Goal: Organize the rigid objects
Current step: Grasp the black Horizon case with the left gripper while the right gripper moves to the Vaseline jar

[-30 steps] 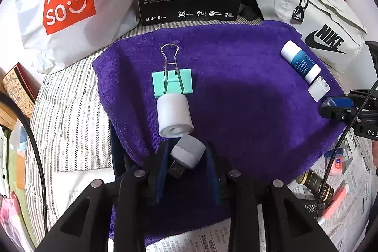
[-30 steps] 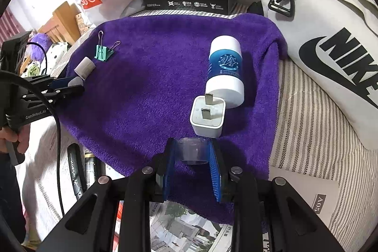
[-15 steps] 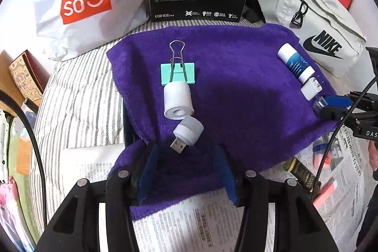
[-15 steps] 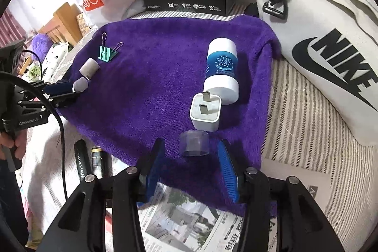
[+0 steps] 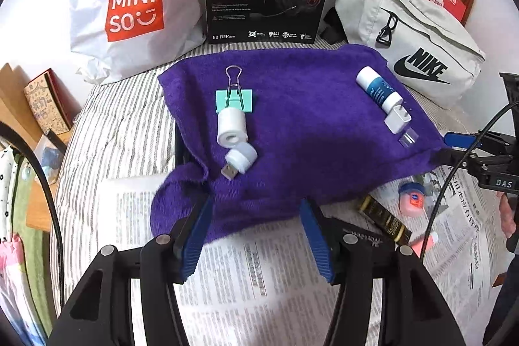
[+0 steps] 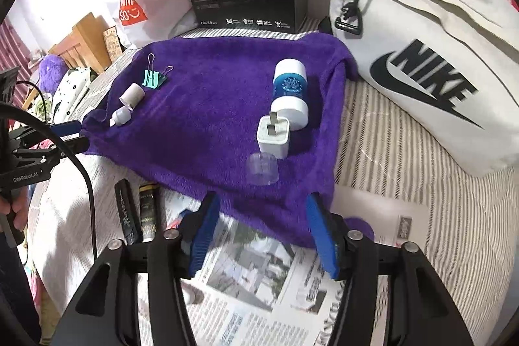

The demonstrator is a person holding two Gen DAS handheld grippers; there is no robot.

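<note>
My left claw [image 5: 256,235] hangs wide open and empty over the newspaper [image 5: 259,281] at the towel's [image 5: 308,125] near edge; my right claw [image 6: 261,229] gapes empty likewise. Along the towel's left edge lie clip [image 5: 234,99], white roll [image 5: 231,128] and USB light [image 5: 240,158]; near the right edge, bottle [image 6: 289,91], charger [image 6: 273,137] and clear cap [image 6: 262,168].

On one purple terry towel [image 5: 308,125] lie one teal metal binder clip [image 5: 234,99], one white tape roll [image 5: 231,128], one white USB plug light [image 5: 240,158], one blue-and-white cylindrical bottle [image 5: 379,89], one white cube charger [image 5: 397,119] and one clear plastic cap [image 6: 262,168].
</note>
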